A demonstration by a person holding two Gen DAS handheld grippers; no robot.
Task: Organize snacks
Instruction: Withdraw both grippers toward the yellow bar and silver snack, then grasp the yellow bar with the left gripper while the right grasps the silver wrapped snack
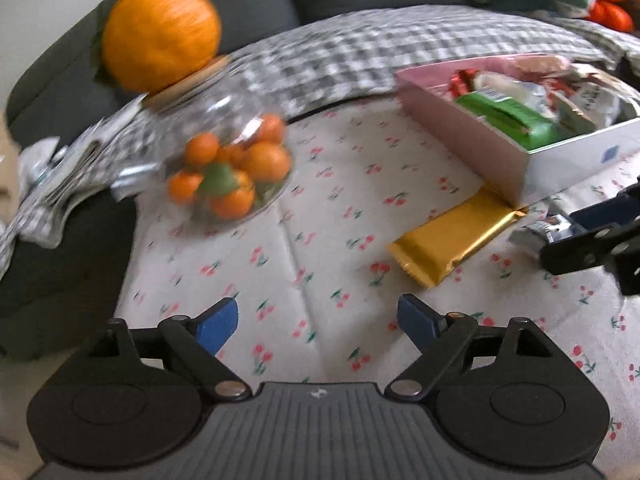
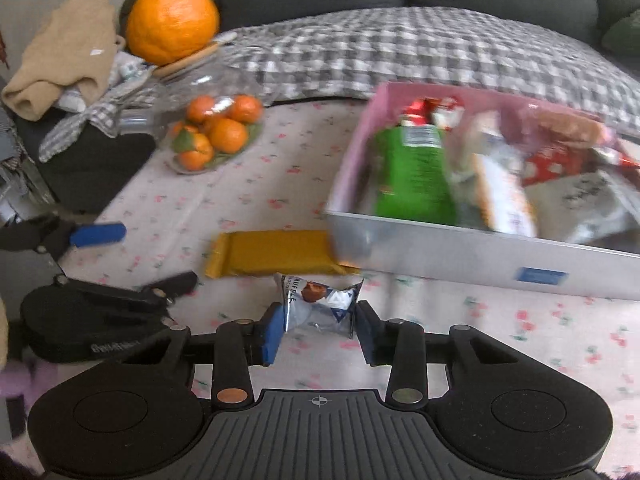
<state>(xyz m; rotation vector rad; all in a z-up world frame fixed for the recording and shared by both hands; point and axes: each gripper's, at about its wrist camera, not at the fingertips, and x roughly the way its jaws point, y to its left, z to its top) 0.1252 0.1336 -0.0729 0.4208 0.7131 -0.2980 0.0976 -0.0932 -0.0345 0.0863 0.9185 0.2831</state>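
A small silver-and-blue truffle packet [image 2: 316, 304] lies on the cherry-print cloth, with my right gripper [image 2: 318, 320] shut on it, both blue pads pressing its ends. The left wrist view shows this gripper [image 1: 580, 236] at the right edge, holding the packet [image 1: 540, 230]. Just beyond it lies a gold-wrapped bar [image 2: 276, 254], one end touching the corner of an open pink-and-white box [image 2: 480, 252] filled with several snack bags. My left gripper [image 1: 316, 316] hovers open over bare cloth with nothing between its fingers; the gold bar [image 1: 452, 240] is ahead to its right, against the box [image 1: 460, 132].
A glass jar of small oranges [image 1: 228, 160] stands at the far left of the cloth, with a big orange ornament [image 1: 160, 36] on its lid. A checked blanket [image 1: 360, 52] and a dark grey sofa lie behind. A beige garment [image 2: 64, 48] is piled far left.
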